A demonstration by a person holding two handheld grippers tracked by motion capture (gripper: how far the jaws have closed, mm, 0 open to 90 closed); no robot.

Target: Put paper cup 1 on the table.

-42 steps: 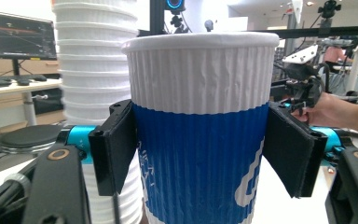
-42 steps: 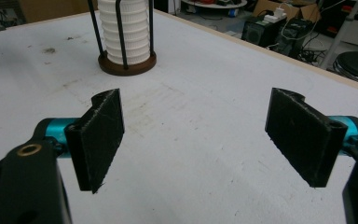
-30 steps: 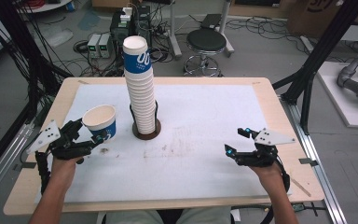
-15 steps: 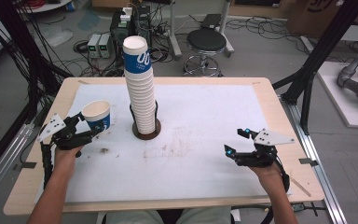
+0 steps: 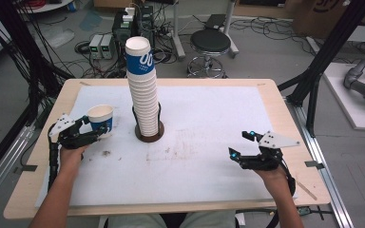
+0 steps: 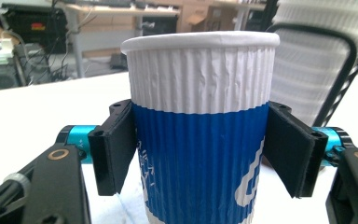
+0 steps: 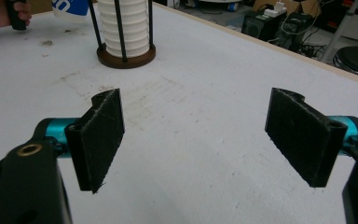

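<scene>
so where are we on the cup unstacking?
Done: one paper cup is off the cup stack and upright, left of the holder. In hand: the left tongs clamp its blue band; whether it rests on the table is unclear. The right tongs are open, idle. Left: release it, then the tall stack remaining.

White ribbed paper cup (image 6: 200, 135) with a blue lower band.

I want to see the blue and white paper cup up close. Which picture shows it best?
The left gripper view: the blue and white ribbed paper cup sits large between the left gripper pads. The high view shows it small; the right gripper view catches just its bottom edge.
</scene>
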